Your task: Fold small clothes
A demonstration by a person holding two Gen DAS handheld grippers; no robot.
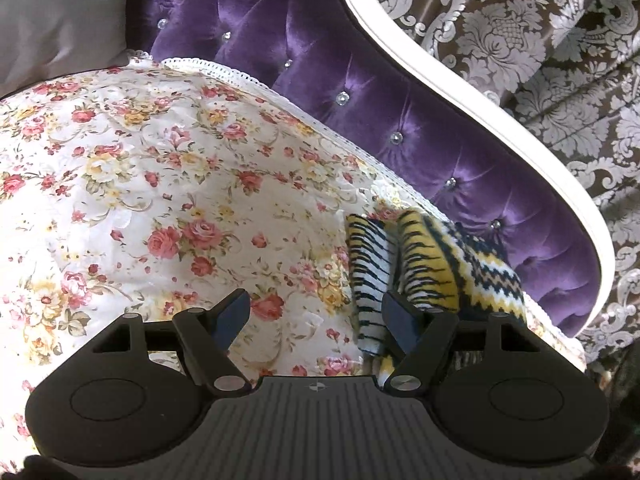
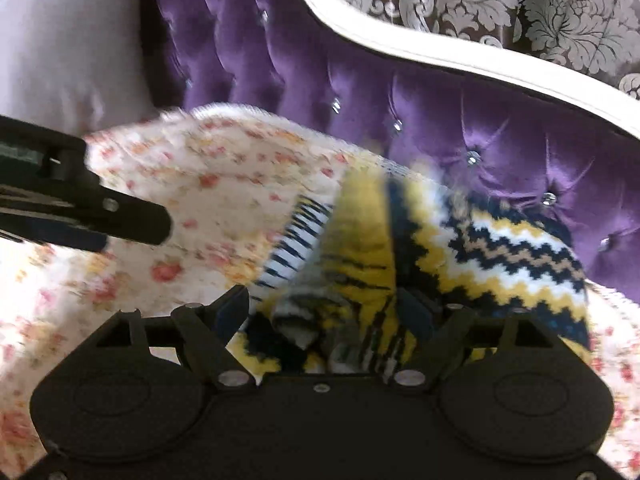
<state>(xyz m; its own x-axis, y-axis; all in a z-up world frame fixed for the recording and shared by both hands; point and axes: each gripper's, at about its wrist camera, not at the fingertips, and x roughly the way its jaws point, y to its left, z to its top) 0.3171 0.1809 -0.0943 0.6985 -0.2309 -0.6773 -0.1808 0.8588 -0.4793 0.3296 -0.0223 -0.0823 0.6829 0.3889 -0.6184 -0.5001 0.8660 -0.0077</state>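
Lying at the floral cover's (image 1: 160, 160) right edge against the purple backrest (image 1: 360, 80), the knit (image 2: 500, 248) is being bunched between the right gripper's (image 2: 324, 312) spread jaws; the left gripper (image 1: 316, 312) is being held open beside it. Closing should be done on one layer edge; corners should be matched before creasing.

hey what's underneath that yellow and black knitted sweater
The knitted sweater lies on the floral bedspread, whose lace edge meets the purple tufted headboard. Whatever lies beneath the sweater's folds is covered.

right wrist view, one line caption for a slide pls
Open right gripper over a yellow, black and white knit garment on a floral bedspread.
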